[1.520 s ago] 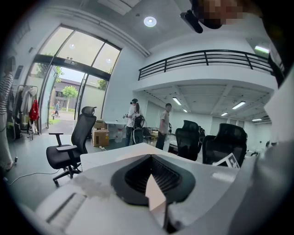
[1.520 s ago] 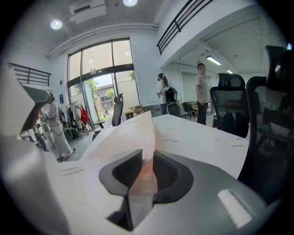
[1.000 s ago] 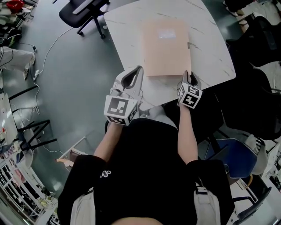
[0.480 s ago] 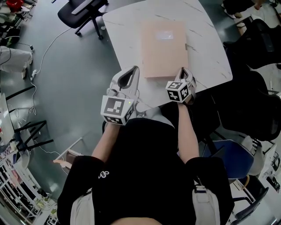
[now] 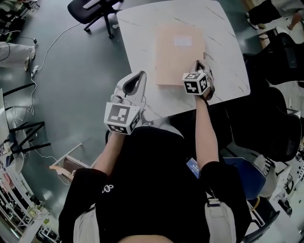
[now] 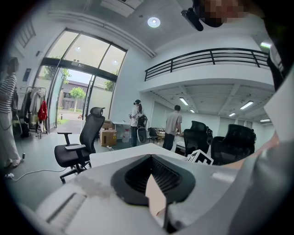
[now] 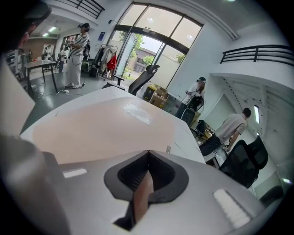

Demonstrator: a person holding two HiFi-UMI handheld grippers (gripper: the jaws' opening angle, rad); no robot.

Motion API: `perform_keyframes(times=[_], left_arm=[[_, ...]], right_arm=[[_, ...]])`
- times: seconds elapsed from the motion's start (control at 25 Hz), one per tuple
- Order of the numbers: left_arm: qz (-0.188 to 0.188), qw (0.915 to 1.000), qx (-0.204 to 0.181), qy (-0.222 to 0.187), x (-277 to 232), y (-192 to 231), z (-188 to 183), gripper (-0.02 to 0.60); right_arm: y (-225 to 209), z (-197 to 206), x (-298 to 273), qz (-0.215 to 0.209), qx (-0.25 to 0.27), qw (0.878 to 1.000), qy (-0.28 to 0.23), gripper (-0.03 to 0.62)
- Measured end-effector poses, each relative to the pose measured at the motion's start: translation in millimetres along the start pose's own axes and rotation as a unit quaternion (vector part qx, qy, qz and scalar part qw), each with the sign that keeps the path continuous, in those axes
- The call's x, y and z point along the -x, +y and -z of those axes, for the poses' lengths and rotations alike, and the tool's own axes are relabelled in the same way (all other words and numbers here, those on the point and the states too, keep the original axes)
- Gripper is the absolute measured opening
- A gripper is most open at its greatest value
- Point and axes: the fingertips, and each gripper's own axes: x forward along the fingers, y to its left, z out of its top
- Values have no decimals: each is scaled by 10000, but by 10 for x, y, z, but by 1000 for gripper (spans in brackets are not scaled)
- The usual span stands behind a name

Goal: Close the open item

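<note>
A beige folder [image 5: 179,54] lies shut and flat on the white marble table [image 5: 142,28]; in the right gripper view the folder [image 7: 105,126] fills the ground just ahead of the jaws. My right gripper [image 5: 201,64] is shut with nothing in it, over the folder's near right corner beside its right edge. My left gripper [image 5: 139,76] hovers at the table's near left edge, left of the folder, jaws together and empty. In the left gripper view the gripper [image 6: 151,158] points level across the table top.
A black office chair [image 5: 92,9] stands on the floor beyond the table's far left corner. Dark chairs [image 5: 280,57] crowd the right side, and a blue seat [image 5: 247,175] sits near my right elbow. People [image 6: 173,124] stand far behind the table.
My right gripper has rolled, so its marker cube now faces up, and has moved farther along the folder's right edge. Its jaws have closed. The left gripper has hardly shifted.
</note>
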Motion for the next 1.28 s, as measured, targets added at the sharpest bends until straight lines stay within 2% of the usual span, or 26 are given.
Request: perform_keyframes(times=[0.52, 0.84, 1.0, 1.16, 1.28], left_arm=[[-301, 9995, 70, 25, 74, 210, -12, 0], [-217, 9997, 78, -14, 14, 185, -15, 0], [-140, 9999, 61, -77, -1, 167, -33, 0], [-192, 9996, 55, -180, 21, 196, -151, 0], [-186, 9995, 57, -250, 37, 210, -202, 0]], right_arm=[[-132, 1, -377, -245, 273, 9984, 424, -11], [-127, 42, -438, -1000, -407, 9918, 679, -12], [-120, 44, -449, -1002, -436, 9917, 679, -12], [-186, 49, -425, -1058, -831, 9891, 603, -11], [-235, 19, -312, -851, -869, 9914, 477, -9]])
